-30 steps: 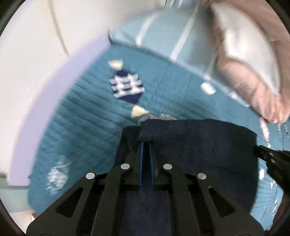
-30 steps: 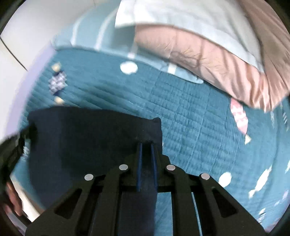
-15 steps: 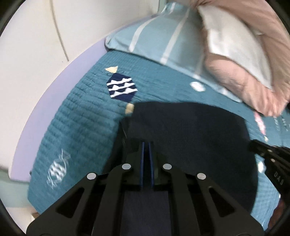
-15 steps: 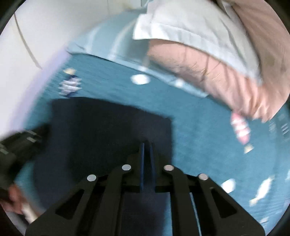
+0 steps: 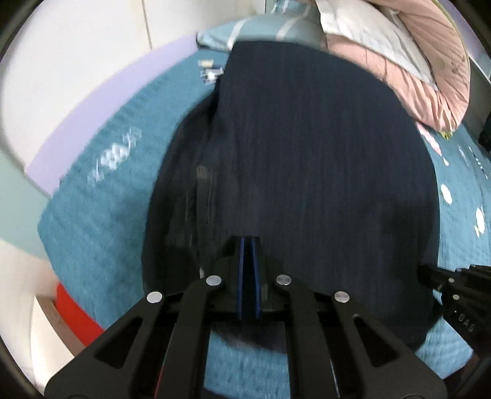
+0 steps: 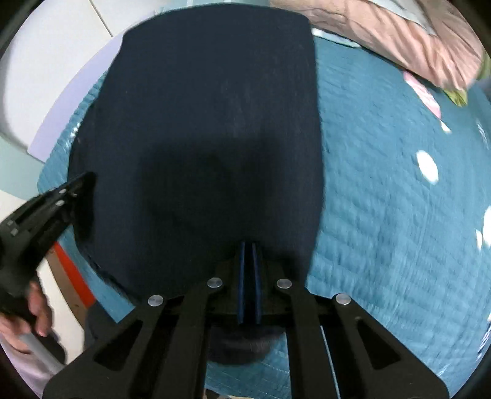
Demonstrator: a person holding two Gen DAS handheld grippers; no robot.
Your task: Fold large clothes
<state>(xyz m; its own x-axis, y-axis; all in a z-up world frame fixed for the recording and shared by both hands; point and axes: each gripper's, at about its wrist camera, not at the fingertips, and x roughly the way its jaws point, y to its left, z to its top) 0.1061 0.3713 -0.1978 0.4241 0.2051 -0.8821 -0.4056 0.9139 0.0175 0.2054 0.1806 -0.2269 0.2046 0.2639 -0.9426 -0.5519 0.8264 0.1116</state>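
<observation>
Across the teal quilted bedspread (image 5: pixel 92 251) a dark navy garment (image 5: pixel 322 159) lies spread, reaching toward the pink pillow (image 5: pixel 423 83) and the striped pillow (image 5: pixel 245 27) at the head. Both grippers are clamped on its near edge: the left gripper (image 5: pixel 249 242) and the right gripper (image 6: pixel 248 245) each pinch dark cloth between closed blue pads. Beside the bed's near-left corner sits something red (image 5: pixel 76 313). Lavender sheet (image 5: pixel 107 92) borders the wall side.

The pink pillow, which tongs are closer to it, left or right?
Right. The right tongs grip the dark garment on the side toward the pink pillow; the left tongs grip the side away from it, by the bed edge.
</observation>
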